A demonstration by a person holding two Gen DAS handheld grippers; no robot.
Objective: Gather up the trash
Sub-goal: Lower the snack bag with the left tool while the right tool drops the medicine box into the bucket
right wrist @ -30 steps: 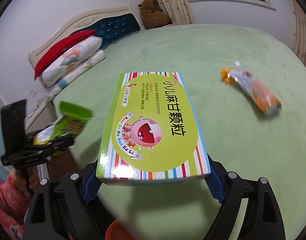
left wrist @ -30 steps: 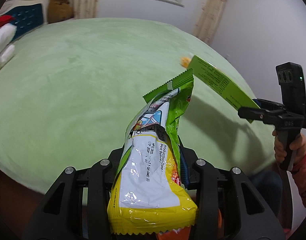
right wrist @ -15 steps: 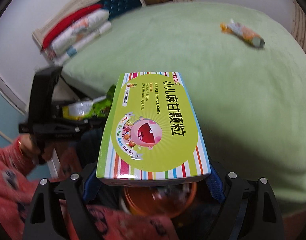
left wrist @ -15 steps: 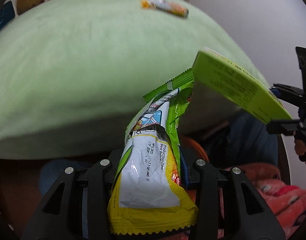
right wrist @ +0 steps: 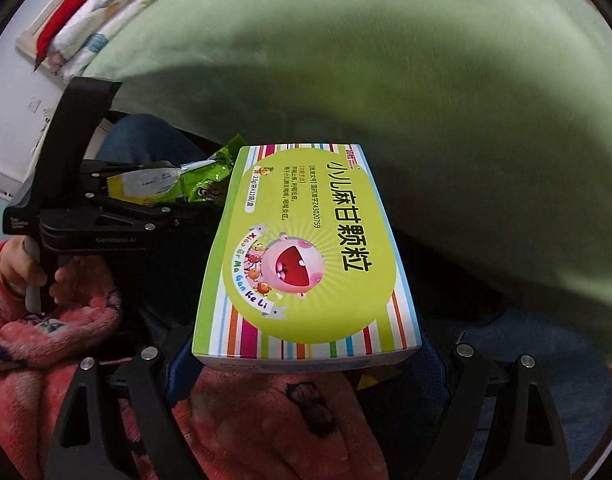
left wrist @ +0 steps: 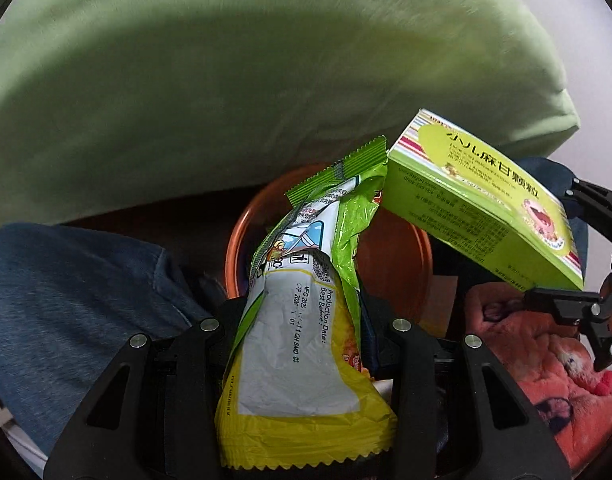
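Note:
My left gripper [left wrist: 306, 320] is shut on a green, yellow and white snack wrapper [left wrist: 306, 340], held over an orange bin [left wrist: 389, 264] below the bed edge. The wrapper also shows in the right wrist view [right wrist: 162, 184]. My right gripper [right wrist: 306, 364] is shut on a lime green medicine box with striped edges [right wrist: 306, 256]. In the left wrist view the box [left wrist: 477, 204] hangs tilted over the bin's right rim, close to the wrapper's top.
The green bed [left wrist: 246, 80] fills the upper part of both views. The person's jeans [left wrist: 66, 292] and pink fleece sleeve [left wrist: 545, 380] flank the bin. Pillows [right wrist: 90, 24] lie at the bed's far left.
Both grippers have swung down from over the bed to below its edge. The orange bin has come into view under the wrapper and box. Both grips are unchanged.

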